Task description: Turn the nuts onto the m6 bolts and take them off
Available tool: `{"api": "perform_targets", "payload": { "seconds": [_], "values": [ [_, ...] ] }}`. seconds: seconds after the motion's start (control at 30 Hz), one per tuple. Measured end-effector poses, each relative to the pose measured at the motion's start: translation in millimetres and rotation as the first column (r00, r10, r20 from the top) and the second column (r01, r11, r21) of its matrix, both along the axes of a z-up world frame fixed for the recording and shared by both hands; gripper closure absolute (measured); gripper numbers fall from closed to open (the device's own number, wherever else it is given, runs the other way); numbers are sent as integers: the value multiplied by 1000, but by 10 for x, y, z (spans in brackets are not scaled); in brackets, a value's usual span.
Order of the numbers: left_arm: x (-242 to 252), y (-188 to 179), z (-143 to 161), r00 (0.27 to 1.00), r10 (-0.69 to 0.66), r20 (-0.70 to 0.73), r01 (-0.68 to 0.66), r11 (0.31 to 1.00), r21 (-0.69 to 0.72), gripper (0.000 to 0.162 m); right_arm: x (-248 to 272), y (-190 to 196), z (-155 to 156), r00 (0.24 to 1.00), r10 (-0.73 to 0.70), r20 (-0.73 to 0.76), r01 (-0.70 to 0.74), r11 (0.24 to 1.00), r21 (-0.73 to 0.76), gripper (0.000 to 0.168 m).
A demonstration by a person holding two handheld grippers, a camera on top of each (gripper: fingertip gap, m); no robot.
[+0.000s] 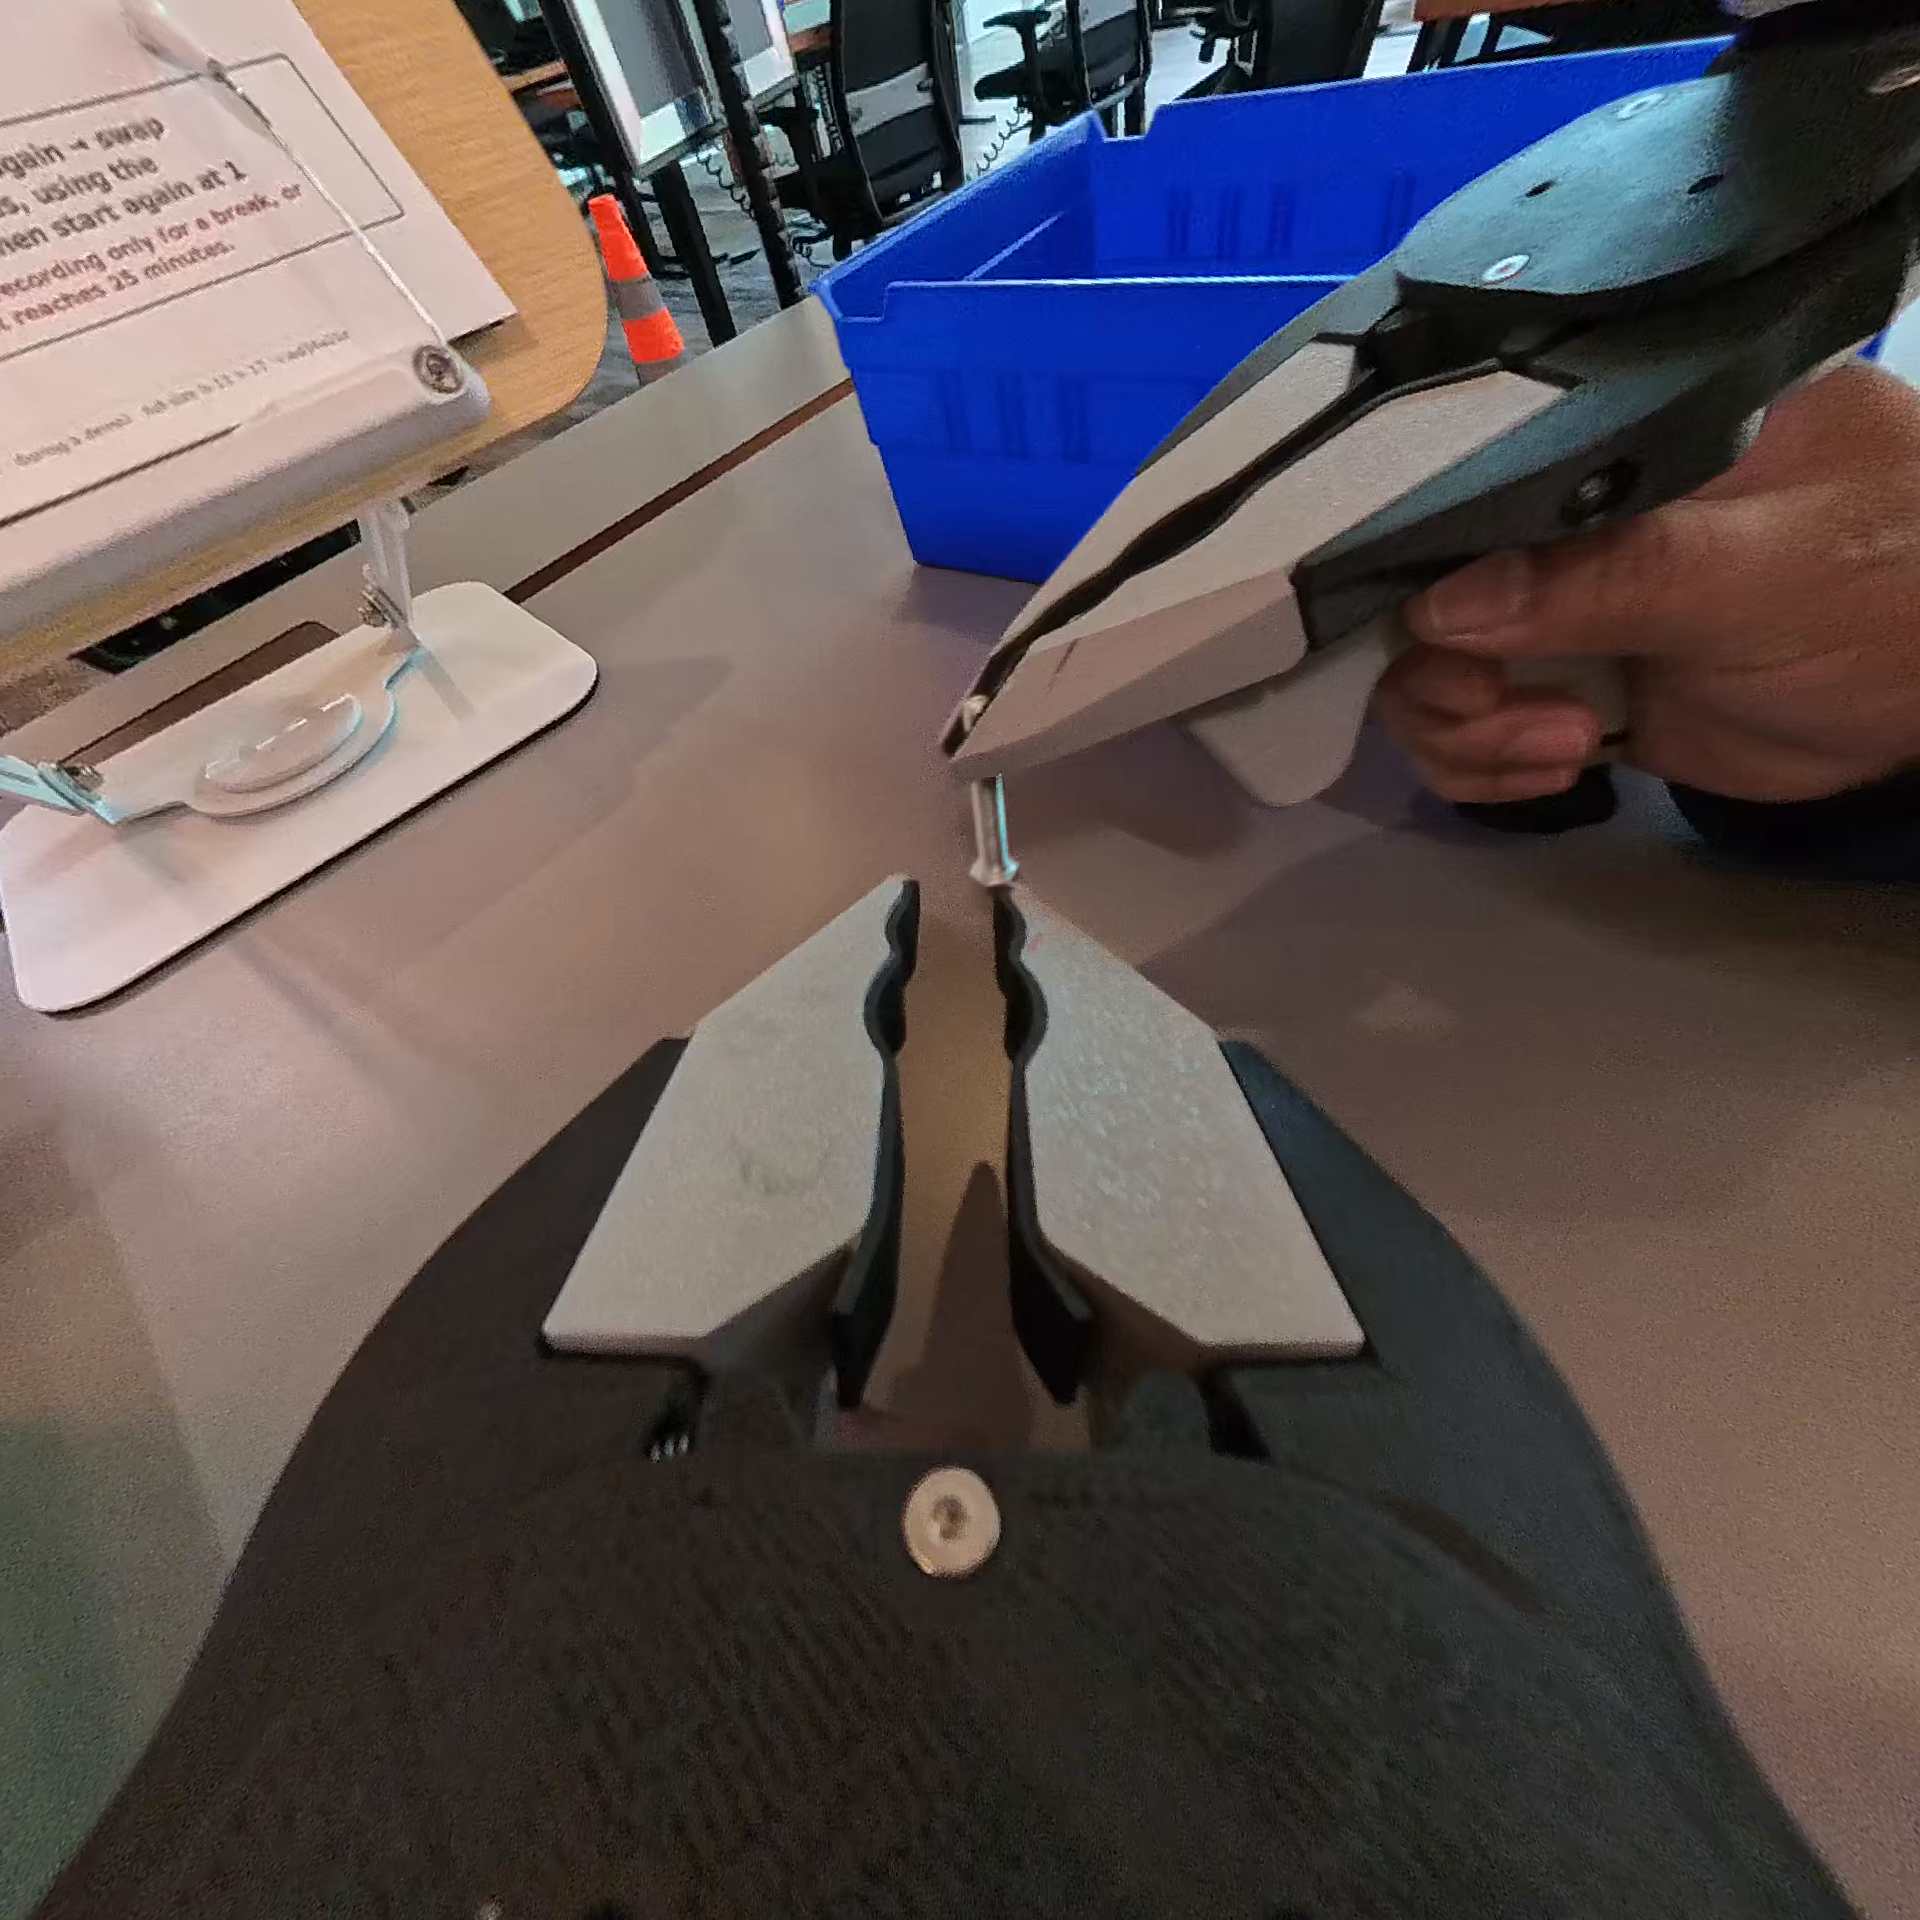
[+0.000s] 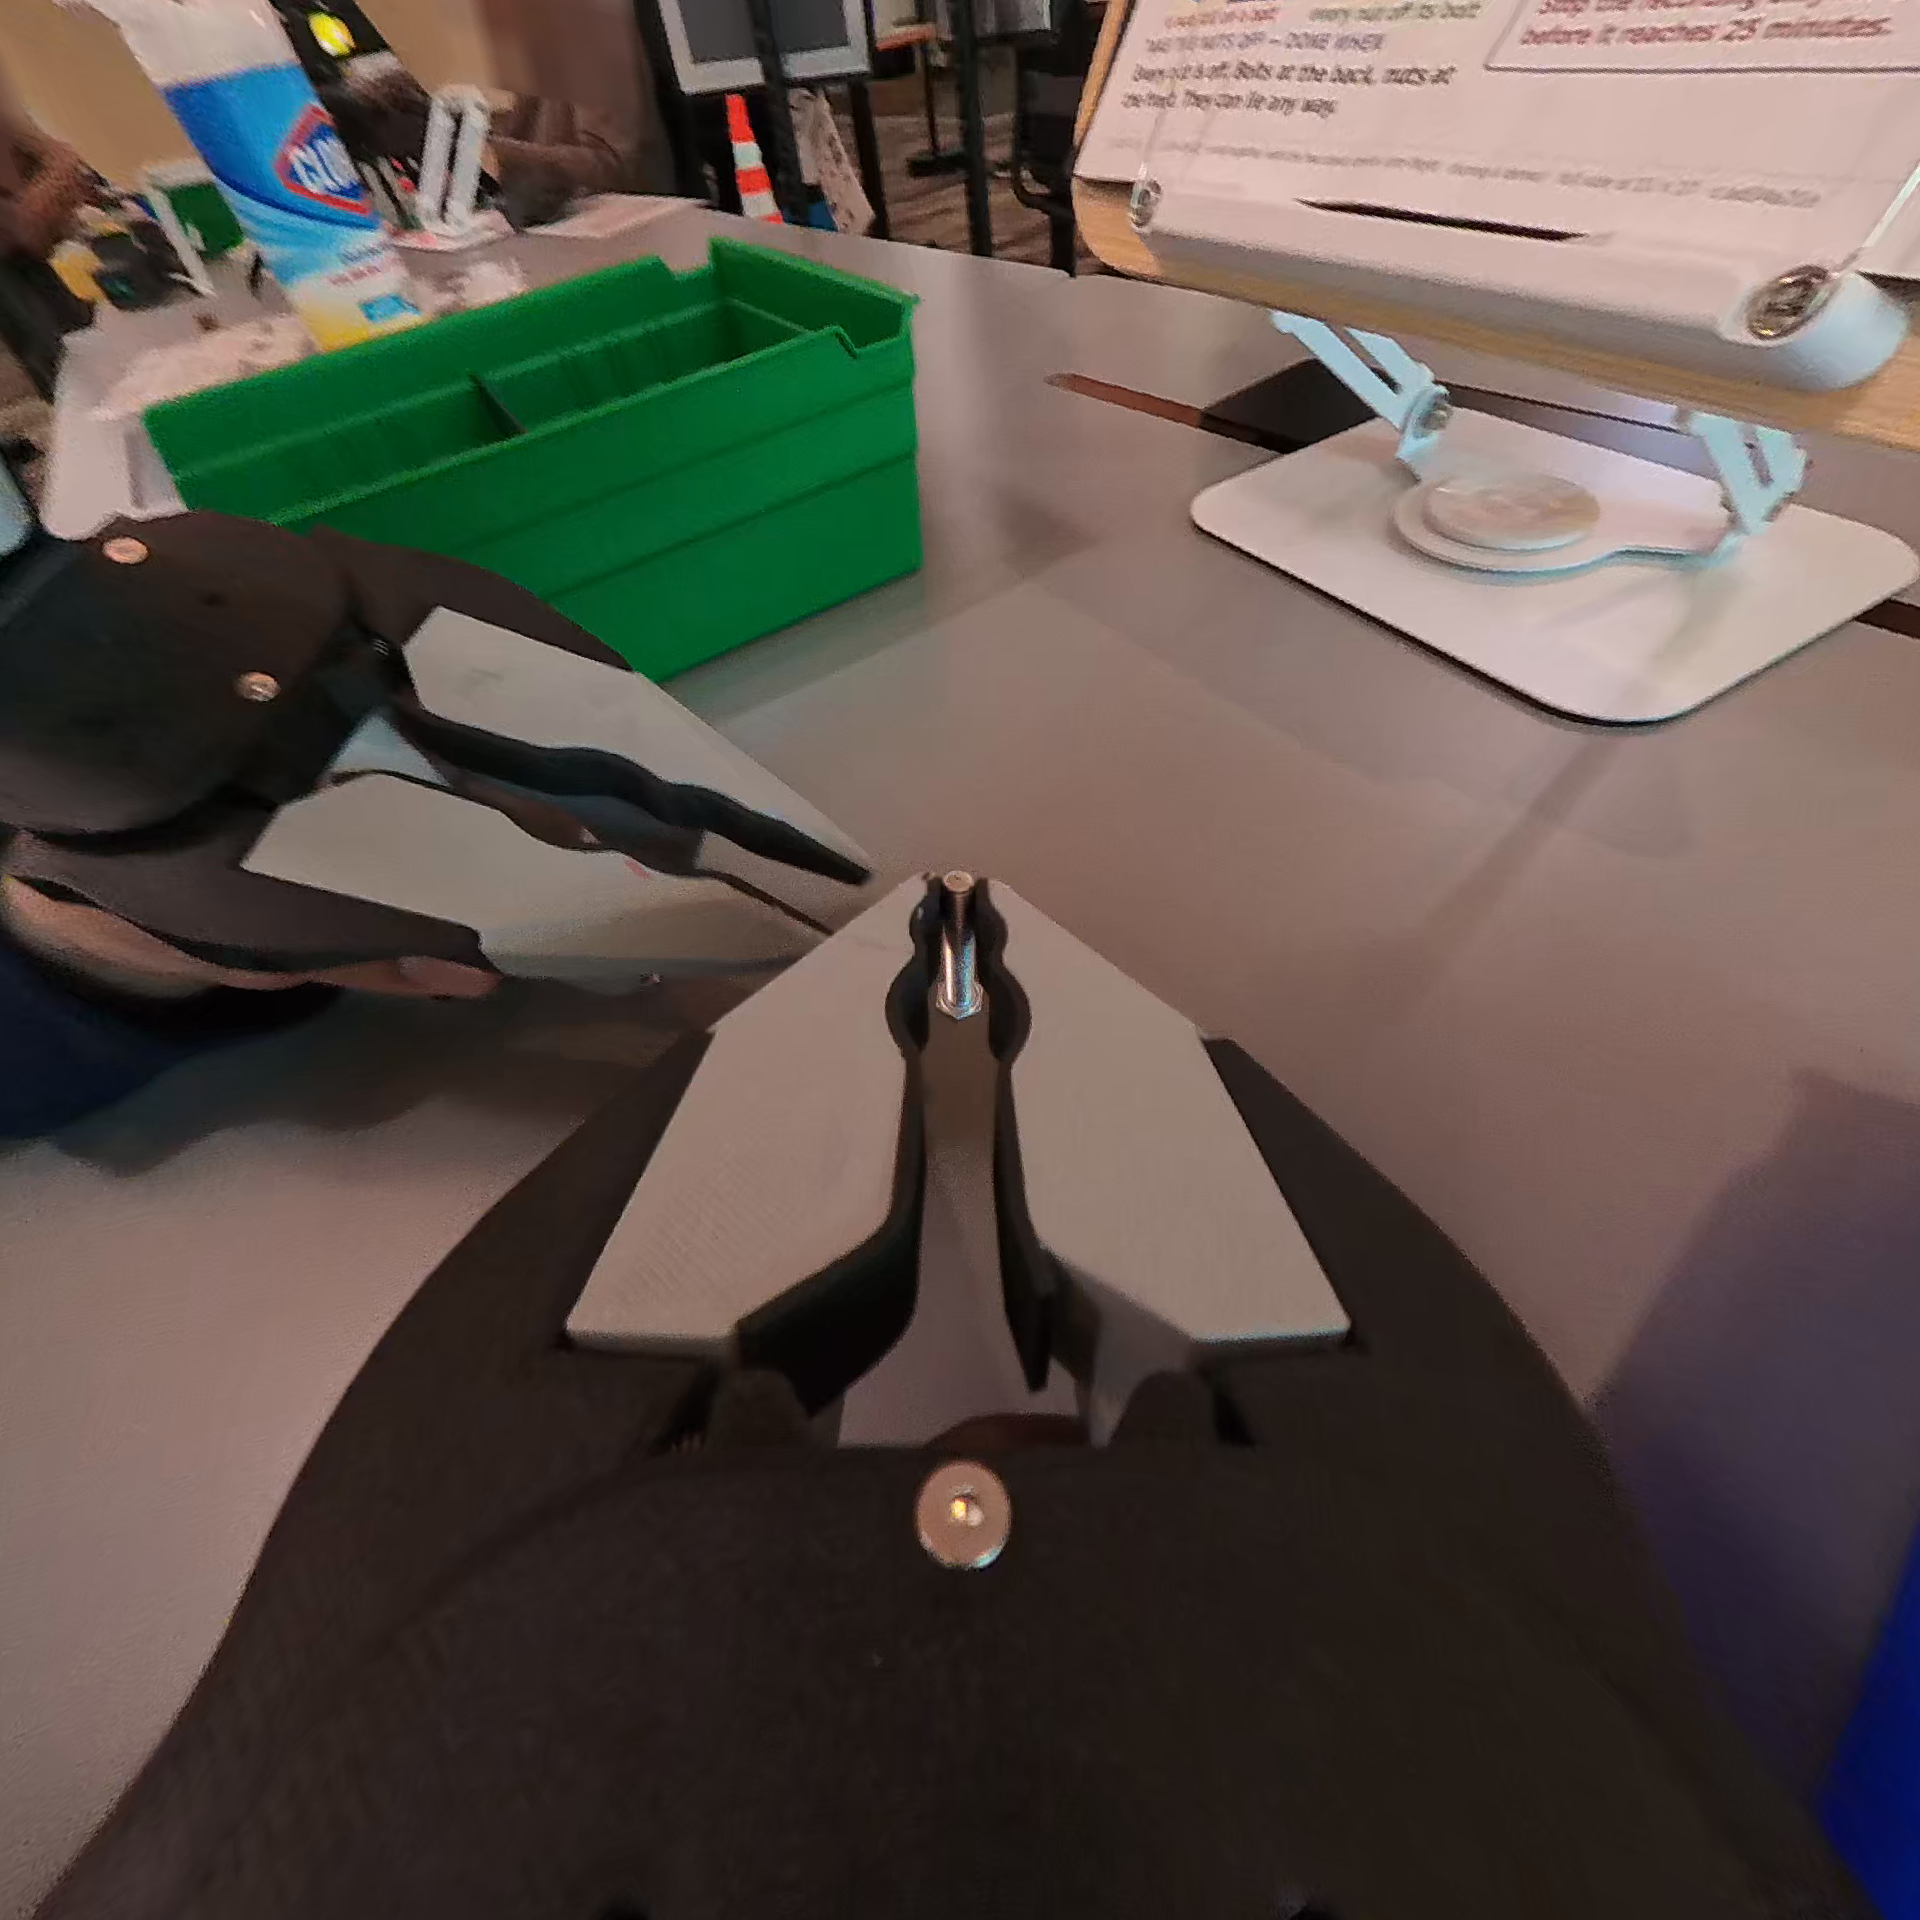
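**Right gripper holds a bolt above the table, left gripper open just beside it**

Together, two wrist cameras show a grey table [image 1: 1455,1091] with a hand-held gripper in each view.

From the right wrist view, the right gripper [image 2: 956,914] is clamped on a silver bolt [image 2: 954,951]. The bolt lies along the slot between the two grey fingers, its smooth end poking out at the tips and its hexagonal end sitting further back in a notch of the black pads. The nut cannot be made out separately.

From the left wrist view, the same right gripper comes in from the upper right, held by a person's hand [image 1: 1683,644] wrapped around its handle. The bolt [image 1: 987,836] hangs down from its fingertips, close to upright and above the table surface.

The left gripper [image 1: 956,904] has its fingers parted by a narrow gap and grips nothing. Its right fingertip [image 1: 1013,914] is just beside the lower end of the bolt; whether the two touch cannot be told.

A blue bin [image 1: 1039,416] stands on the table behind the right gripper. In the right wrist view, a green bin [image 2: 582,468] with inner dividers sits at the far left of the table, behind the left gripper. A white stand [image 2: 1558,582] holding a printed sheet rests on the far right. A blue and white tub [image 2: 286,177] and an orange cone [image 2: 750,156] appear in the blurred background.
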State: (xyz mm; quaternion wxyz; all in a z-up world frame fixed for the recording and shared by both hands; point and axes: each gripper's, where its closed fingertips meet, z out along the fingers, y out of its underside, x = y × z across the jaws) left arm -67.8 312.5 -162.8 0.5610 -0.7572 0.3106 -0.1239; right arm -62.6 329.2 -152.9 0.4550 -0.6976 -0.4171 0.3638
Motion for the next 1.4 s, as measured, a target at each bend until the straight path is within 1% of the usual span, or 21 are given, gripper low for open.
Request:
{"api": "perform_targets", "payload": {
  "seconds": [0.13, 0.33, 0.4, 0.53, 0.7, 0.77, 0.9, 1.03, 1.13, 1.2, 1.23, 1.3, 1.4],
  "values": [
    [-161, 67, 18, 998, 53, 27, -52, 998, -23, 150, 38, 33, -155, 997, -14, 70, 17, 998, -54, 166],
    [-323, 150, -8, 991, 133, 10, -132, 991, -27, 151, 46, 7, -462, 982, 16, 190, 11, 990, -139, 166],
    [-341, 160, -9, 990, 143, 4, -143, 990, -22, 151, 33, -17, -491, 978, 31, 205, -2, 990, -142, 162],
    [-393, 178, 36, 986, 165, 23, -165, 986, -12, 150, 29, -29, -414, 981, 32, 193, -14, 995, -96, 150],
    [-495, 210, 76, 979, 198, 50, -198, 980, -15, 148, 60, -3, -237, 988, 7, 154, -4, 1000, -19, 142],
    [-531, 219, 90, 976, 209, 56, -209, 978, -14, 148, 64, -8, -147, 992, 3, 130, -5, 1000, 19, 141],
    [-573, 224, 123, 973, 218, 79, -218, 976, -18, 147, 77, -8, -68, 993, -7, 120, -3, 997, 75, 140],
    [-643, 252, 132, 967, 239, 86, -239, 971, -16, 147, 32, -138, 124, 998, 45, 52, -52, 988, 146, 140],
    [-714, 296, 107, 959, 268, 92, -267, 963, -28, 146, -71, -340, 158, 992, 112, 64, -122, 975, 186, 139],
    [-761, 315, 96, 954, 283, 98, -281, 959, -37, 145, -215, -563, 108, 979, 192, 72, -201, 967, 156, 138],
    [-782, 324, 97, 951, 291, 102, -288, 957, -40, 145, -294, -660, 34, 970, 224, 98, -235, 963, 129, 138],
    [-820, 333, 110, 946, 305, 107, -302, 952, -39, 145, -436, -751, -160, 956, 234, 177, -253, 963, 94, 138],
    [-843, 329, 151, 943, 310, 119, -308, 951, -29, 144, -598, -787, -413, 933, 223, 281, -246, 968, 46, 138]
  ]
}}
